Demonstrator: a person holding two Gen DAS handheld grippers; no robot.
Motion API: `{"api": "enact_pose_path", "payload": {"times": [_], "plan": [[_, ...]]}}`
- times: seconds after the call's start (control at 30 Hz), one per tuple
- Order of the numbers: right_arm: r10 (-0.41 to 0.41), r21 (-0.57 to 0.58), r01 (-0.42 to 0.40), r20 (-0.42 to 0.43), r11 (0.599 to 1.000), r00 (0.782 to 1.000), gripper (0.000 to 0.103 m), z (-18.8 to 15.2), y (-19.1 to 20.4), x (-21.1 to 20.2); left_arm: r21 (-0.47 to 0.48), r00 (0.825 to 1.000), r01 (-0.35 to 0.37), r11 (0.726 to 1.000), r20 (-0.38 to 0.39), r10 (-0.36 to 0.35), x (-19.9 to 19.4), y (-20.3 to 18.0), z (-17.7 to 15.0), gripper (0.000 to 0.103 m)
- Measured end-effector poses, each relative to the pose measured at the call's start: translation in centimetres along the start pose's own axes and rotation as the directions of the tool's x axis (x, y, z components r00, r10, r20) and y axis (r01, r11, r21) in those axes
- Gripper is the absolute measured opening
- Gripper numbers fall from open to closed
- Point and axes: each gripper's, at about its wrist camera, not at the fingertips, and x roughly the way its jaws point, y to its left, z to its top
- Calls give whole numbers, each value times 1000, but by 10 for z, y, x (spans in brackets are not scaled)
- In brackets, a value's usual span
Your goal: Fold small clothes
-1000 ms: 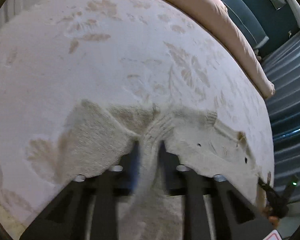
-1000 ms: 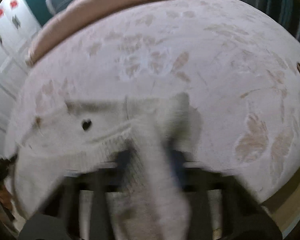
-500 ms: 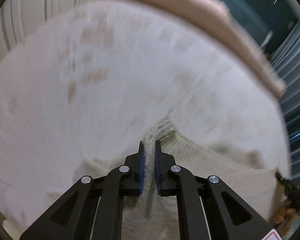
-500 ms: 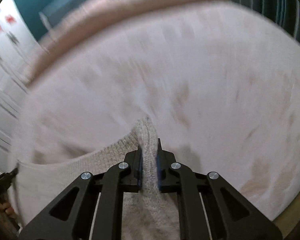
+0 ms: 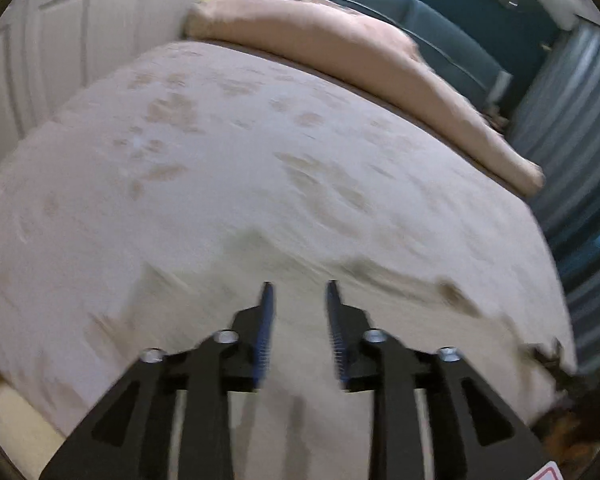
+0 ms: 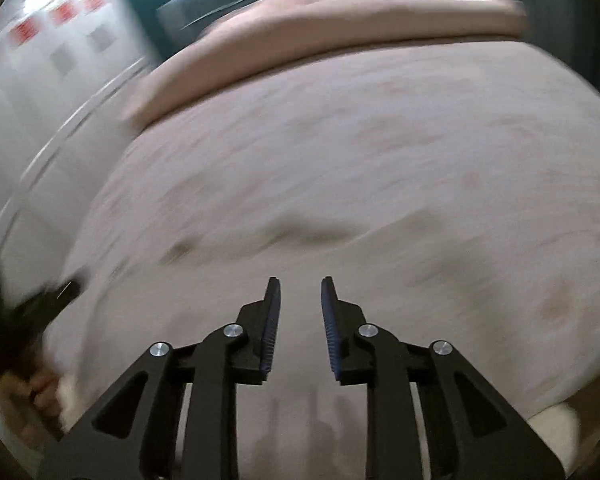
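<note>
While both views were smeared by motion, the setting read clearly enough: a pale cream bedspread with faint tan leaf prints (image 5: 260, 168) filled the space ahead of both tools, and nothing stood between the fingers and the cloth below. Beyond the left gripper (image 5: 298, 294), at the far edge of the bed, lay a long peach-coloured bolster pillow (image 5: 340, 48), with a dark teal padded headboard (image 5: 440, 32) behind it, white panelled doors (image 5: 60, 40) off to the far left and blue-grey pleated curtains (image 5: 572, 128) to the right. The small cream knitted garment (image 5: 400, 280) lay flat on the bedspread just ahead of and under the left gripper's tips, its far edge a blurred dark line with a brownish spot to the right.

The left gripper's jaws had just been opening and stood parted, blue pads bare, nothing between them. The right gripper (image 6: 300, 294) had likewise just been opening; its jaws were apart and empty above the garment, whose blurred edge ran just ahead of the tips. To its lower left a person's hand (image 6: 40, 396) gripped a black handle.
</note>
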Motion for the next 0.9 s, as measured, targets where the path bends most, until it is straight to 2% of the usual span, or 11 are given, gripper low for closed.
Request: {"api": "enact_pose_path", "payload": {"times": [0.1, 0.2, 0.37, 0.43, 0.47, 0.5, 0.6, 0.67, 0.77, 0.8, 0.9], "plan": [[103, -130, -116, -100, 985, 990, 25, -40, 58, 20, 58, 994, 42, 997, -108, -36, 12, -31, -39, 33], [56, -189, -88, -172, 978, 984, 25, -70, 63, 35, 78, 981, -7, 997, -192, 22, 28, -22, -68, 33], [-15, 37, 20, -153, 999, 988, 17, -76, -43, 6, 20, 981, -73, 997, -180, 75, 6, 39, -72, 19], [-109, 131, 128, -143, 983, 984, 19, -77, -92, -14, -9, 977, -117, 993, -179, 113, -2, 61, -77, 18], [-212, 148, 233, -145, 961, 967, 11, -81, -116, -23, -34, 980, -96, 995, -179, 89, -7, 71, -83, 14], [-195, 168, 219, -149, 961, 969, 0, -84, -127, -27, -63, 981, -91, 994, -180, 78, -9, 82, -86, 8], [-187, 237, 217, -144, 947, 972, 0, -88, -140, -42, -78, 971, -165, 983, -186, 149, -14, 87, -90, 5], [-214, 224, 234, -111, 946, 971, 8, -86, -131, -53, -104, 973, -158, 982, -186, 137, -20, 86, -91, 7], [-255, 262, 256, -39, 930, 966, 47, -88, -129, -67, -143, 977, -168, 975, -156, 146, -33, 89, -92, 13], [-284, 272, 282, -32, 920, 958, 53, -86, -134, -64, -158, 978, -176, 972, -142, 154, -39, 93, -93, 14], [-306, 327, 312, -69, 892, 949, 53, -88, -152, -59, -227, 981, -185, 956, -108, 164, -52, 105, -96, 21]]}}
